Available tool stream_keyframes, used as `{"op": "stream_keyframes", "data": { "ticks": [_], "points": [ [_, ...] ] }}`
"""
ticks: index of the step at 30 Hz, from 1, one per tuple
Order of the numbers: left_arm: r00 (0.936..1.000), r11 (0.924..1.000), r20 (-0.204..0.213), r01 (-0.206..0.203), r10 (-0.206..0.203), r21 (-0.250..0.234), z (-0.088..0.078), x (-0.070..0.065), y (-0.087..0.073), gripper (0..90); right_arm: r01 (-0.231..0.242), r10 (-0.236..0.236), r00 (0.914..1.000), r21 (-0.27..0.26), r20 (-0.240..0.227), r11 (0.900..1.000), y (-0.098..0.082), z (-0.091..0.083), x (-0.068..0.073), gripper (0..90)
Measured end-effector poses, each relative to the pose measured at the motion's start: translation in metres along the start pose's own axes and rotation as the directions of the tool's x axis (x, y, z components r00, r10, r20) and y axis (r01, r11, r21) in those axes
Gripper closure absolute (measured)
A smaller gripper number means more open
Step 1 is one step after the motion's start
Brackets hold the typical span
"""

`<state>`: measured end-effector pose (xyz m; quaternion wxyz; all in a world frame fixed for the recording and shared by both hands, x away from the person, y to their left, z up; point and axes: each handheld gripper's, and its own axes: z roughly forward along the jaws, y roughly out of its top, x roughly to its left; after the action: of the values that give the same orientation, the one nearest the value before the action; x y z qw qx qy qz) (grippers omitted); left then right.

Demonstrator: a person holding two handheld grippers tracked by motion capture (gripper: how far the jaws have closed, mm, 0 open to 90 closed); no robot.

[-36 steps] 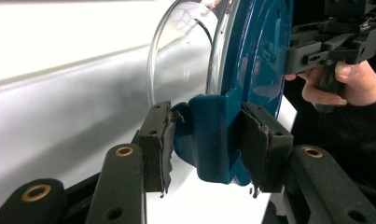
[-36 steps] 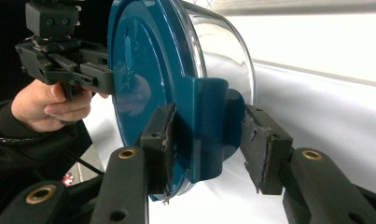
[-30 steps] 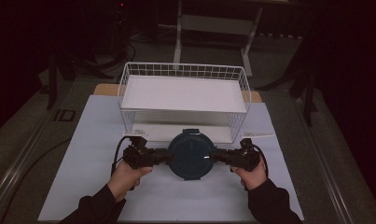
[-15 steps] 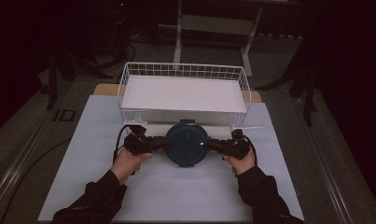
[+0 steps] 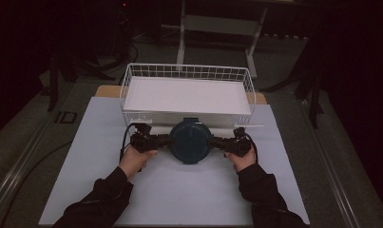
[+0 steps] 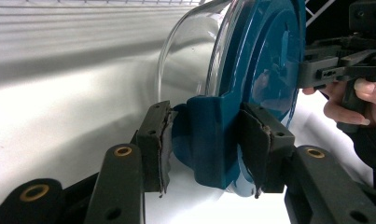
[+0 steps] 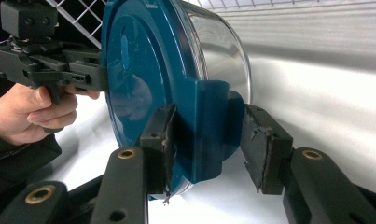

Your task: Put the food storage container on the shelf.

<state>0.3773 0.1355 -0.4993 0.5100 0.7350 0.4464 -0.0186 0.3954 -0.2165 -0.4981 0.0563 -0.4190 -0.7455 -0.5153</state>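
A round glass container (image 5: 191, 141) with a dark teal lid (image 6: 265, 60) is held between the two grippers, over the white sheet (image 5: 179, 190) on the table, just in front of the white wire basket (image 5: 186, 76). In the high view its lid faces up; whether its base touches the sheet cannot be told. No label, brand or writing can be read on the lid or the clear glass bowl (image 6: 185, 51).

The left gripper (image 6: 209, 144) grasps one of the lid's side clasps (image 6: 211, 140): in the left gripper view both jaws press against the teal tab, one on each face. The right gripper (image 7: 209, 147) has the opposite clasp (image 7: 204, 135) between its jaws; in the right gripper view one jaw lies against the tab, while the other stands just beside it with a narrow gap showing, so a firm clamp cannot be told. In the high view the person's left hand (image 5: 134, 159) and right hand (image 5: 241, 159) hold the grippers on either side of the container, dark sleeves reaching in from below.

The basket holds a flat white liner (image 5: 186, 95).
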Motion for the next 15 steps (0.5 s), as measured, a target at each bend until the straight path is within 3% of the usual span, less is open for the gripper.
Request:
{"op": "stream_keyframes", "data": {
  "ticks": [6, 9, 15],
  "points": [
    [0.9999, 0.9999, 0.006, 0.013, -0.013, -0.007, 0.0023, 0.0055, 0.0012, 54.8, -0.007, 0.007, 1.0000, -0.007, 0.004, 1.000, 0.0015, 0.0038, -0.0031, 55.9],
    [0.9996, 0.9996, 0.015, 0.022, -0.022, -0.016, 0.0038, 0.0081, 0.0020, 54.6, -0.032, 0.032, 0.9995, -0.004, -0.001, 0.999, 0.0020, 0.0042, -0.0041, 55.9],
    [0.9996, 0.9996, 0.024, 0.012, -0.012, -0.024, 0.0042, 0.0102, 0.0012, 54.2, -0.016, 0.016, 0.9999, -0.013, -0.001, 1.000, 0.0038, 0.0059, -0.0075, 55.6]
  ]
}}
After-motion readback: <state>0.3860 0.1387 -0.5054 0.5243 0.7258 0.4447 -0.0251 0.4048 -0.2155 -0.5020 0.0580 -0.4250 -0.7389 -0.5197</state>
